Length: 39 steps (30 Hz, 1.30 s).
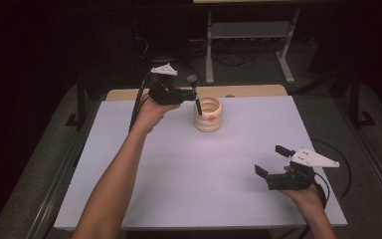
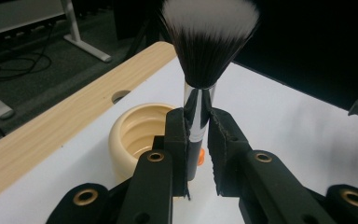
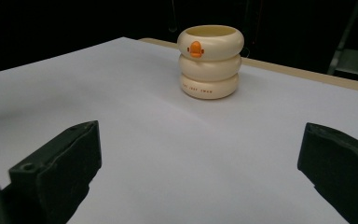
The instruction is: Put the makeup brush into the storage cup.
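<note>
Left tongs [image 2: 198, 140]: clamped on the handle of an upright makeup brush [image 2: 208, 51], bristles up, held just beside and above the rim of the cream ringed cup [image 2: 135, 135]. Right tongs [image 3: 198, 172]: spread wide, nothing between, low over the white bench [image 3: 121, 93], cup well ahead.

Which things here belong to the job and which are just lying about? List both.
In the job:
- makeup brush, clamped in the left gripper
- cream ringed cup

Just about:
- right gripper, fingers open, holding nothing
- white table
- metal stand behind it
</note>
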Each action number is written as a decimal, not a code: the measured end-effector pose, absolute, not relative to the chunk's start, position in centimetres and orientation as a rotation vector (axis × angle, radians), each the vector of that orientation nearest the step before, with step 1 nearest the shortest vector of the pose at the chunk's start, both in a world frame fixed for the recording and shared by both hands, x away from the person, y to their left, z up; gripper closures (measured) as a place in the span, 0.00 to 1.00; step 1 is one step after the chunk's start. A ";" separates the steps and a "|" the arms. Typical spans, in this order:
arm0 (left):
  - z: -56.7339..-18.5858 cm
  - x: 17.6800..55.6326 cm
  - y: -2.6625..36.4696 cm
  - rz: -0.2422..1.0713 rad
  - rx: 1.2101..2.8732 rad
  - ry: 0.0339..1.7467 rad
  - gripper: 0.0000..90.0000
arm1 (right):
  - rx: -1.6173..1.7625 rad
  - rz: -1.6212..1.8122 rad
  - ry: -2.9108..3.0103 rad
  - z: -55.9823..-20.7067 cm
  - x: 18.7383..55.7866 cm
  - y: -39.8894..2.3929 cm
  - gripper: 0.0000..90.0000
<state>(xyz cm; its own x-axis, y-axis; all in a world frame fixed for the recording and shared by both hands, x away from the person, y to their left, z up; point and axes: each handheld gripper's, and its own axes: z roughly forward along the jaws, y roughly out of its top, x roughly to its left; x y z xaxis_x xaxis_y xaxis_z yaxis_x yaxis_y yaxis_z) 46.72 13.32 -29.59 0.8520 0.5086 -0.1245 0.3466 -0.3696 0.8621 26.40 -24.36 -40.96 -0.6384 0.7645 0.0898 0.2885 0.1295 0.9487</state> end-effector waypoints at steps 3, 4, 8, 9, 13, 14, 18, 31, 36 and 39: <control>-29.5 46.8 13.2 0.200 1.986 0.631 0.87 | 1.012 1.521 1.993 -41.0 26.4 -24.4 0.00; -29.4 46.9 13.2 0.208 1.986 0.633 0.87 | 1.015 1.521 1.994 -41.0 26.4 -24.3 0.00; -29.3 47.2 13.2 0.214 1.978 0.640 0.87 | 1.015 1.523 1.994 -41.0 26.4 -24.4 0.00; -29.3 47.2 13.2 0.214 1.978 0.640 0.87 | 1.015 1.523 1.994 -41.0 26.4 -24.4 0.00; -29.3 47.7 13.0 0.223 1.975 0.646 0.87 | 1.014 1.523 1.994 -41.0 26.4 -24.4 0.00; -29.3 47.8 12.9 0.228 1.979 0.643 0.87 | 1.014 1.523 1.994 -41.0 26.4 -24.4 0.00; -29.4 48.1 12.5 0.234 1.975 0.654 0.87 | 1.017 1.526 1.989 -41.0 26.4 -24.4 0.00; -30.5 49.1 12.2 0.241 1.977 0.695 0.87 | 1.019 1.528 1.988 -41.0 26.4 -24.4 0.00; -30.9 49.4 11.9 0.234 1.983 0.701 0.87 | 1.023 1.530 1.988 -41.0 26.4 -24.4 0.00; -31.2 49.5 11.7 0.235 1.992 0.704 0.87 | 1.018 1.532 1.988 -41.0 26.4 -24.4 0.00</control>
<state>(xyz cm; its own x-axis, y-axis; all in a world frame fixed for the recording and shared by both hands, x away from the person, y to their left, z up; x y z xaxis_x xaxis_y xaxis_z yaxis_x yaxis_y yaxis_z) 49.50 11.73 -31.18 0.8137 0.5680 -0.1233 0.3800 -0.3594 0.8523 26.38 -24.45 -40.97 -0.6379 0.7639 0.0976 0.2889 0.1200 0.9498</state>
